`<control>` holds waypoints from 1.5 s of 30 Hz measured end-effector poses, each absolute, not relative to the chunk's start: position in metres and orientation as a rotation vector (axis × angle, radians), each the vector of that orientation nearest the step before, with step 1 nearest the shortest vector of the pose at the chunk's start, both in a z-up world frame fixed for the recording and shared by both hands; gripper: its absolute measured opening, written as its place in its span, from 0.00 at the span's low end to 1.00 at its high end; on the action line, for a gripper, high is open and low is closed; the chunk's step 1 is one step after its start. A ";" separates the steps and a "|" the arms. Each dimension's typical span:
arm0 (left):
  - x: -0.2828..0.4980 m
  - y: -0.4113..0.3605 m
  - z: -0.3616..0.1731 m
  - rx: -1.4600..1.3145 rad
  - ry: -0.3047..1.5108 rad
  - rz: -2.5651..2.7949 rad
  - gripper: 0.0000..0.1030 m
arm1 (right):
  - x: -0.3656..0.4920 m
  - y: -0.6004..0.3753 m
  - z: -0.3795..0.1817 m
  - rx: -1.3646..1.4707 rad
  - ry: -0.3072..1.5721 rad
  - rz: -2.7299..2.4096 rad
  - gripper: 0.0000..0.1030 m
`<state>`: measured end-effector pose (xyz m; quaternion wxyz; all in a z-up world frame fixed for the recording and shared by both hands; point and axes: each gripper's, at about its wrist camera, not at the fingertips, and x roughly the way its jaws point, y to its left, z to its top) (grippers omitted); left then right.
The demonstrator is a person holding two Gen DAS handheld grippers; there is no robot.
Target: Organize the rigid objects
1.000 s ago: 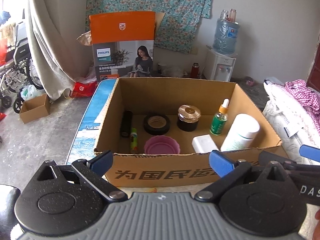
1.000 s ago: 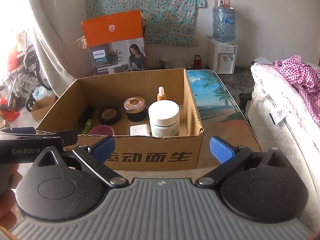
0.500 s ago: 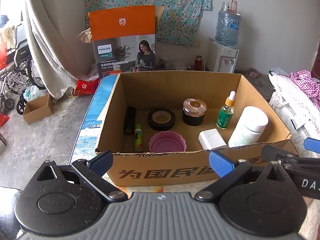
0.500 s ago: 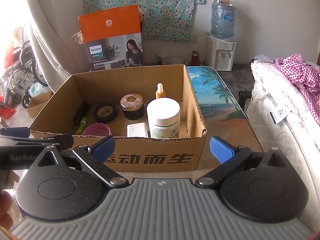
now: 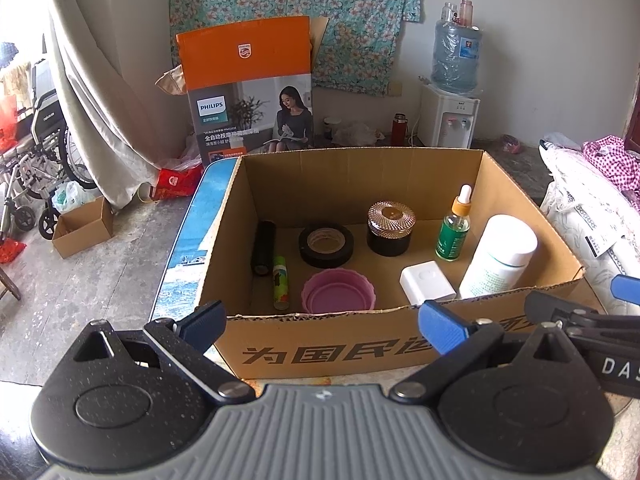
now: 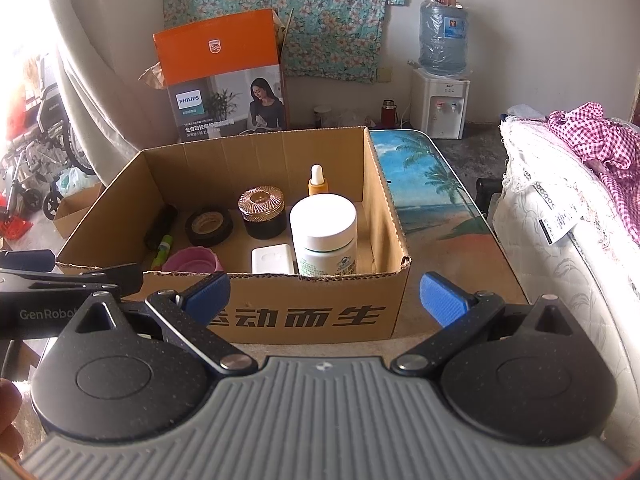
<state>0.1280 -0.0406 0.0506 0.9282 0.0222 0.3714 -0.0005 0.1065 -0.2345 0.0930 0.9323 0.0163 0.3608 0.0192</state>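
Cardboard box (image 5: 320, 354) now seen from higher, contents unmoved.
Left gripper (image 5: 322, 326) and right gripper (image 6: 324, 300): jaws wide, empty, box dead ahead; stage unclear.

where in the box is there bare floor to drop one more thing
Bare cardboard box floor lies along the back wall, behind the tape roll and black jar, and between the pink cup and white block. The right side, by the white bottle, is crowded.
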 end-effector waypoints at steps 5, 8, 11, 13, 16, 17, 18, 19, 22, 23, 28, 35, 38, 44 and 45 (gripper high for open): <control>0.128 -0.041 0.051 0.048 0.765 -0.001 1.00 | 0.105 -0.234 0.094 0.034 0.740 0.037 0.99; 0.128 -0.041 0.051 0.049 0.763 0.000 1.00 | 0.105 -0.235 0.094 0.037 0.741 0.038 0.99; 0.128 -0.042 0.051 0.054 0.760 0.001 1.00 | 0.105 -0.235 0.094 0.036 0.740 0.038 0.99; 0.128 -0.043 0.051 0.059 0.758 0.002 1.00 | 0.105 -0.235 0.094 0.036 0.741 0.038 0.99; 0.128 -0.042 0.051 0.062 0.757 0.003 1.00 | 0.105 -0.235 0.094 0.036 0.740 0.038 0.99; 0.128 -0.042 0.051 0.061 0.758 0.003 1.00 | 0.104 -0.235 0.094 0.037 0.741 0.037 0.99; 0.128 -0.043 0.051 0.061 0.758 0.003 1.00 | 0.104 -0.235 0.094 0.038 0.742 0.037 0.99; 0.128 -0.042 0.051 0.061 0.758 0.003 1.00 | 0.104 -0.235 0.095 0.038 0.743 0.037 0.99; 0.127 -0.042 0.051 0.060 0.759 0.002 1.00 | 0.104 -0.235 0.095 0.037 0.744 0.036 0.99; 0.127 -0.042 0.051 0.060 0.760 0.003 1.00 | 0.104 -0.235 0.095 0.037 0.745 0.036 0.99; 0.127 -0.042 0.050 0.065 0.763 0.008 1.00 | 0.104 -0.233 0.095 0.039 0.747 0.038 0.99; 0.127 -0.040 0.050 0.063 0.766 0.016 1.00 | 0.106 -0.232 0.093 0.039 0.752 0.044 0.99; 0.126 -0.040 0.051 0.062 0.765 0.016 1.00 | 0.106 -0.232 0.093 0.038 0.751 0.044 0.99; 0.126 -0.040 0.051 0.063 0.765 0.016 1.00 | 0.106 -0.232 0.093 0.038 0.751 0.044 0.99; 0.126 -0.039 0.051 0.063 0.765 0.017 1.00 | 0.106 -0.232 0.093 0.039 0.752 0.044 0.99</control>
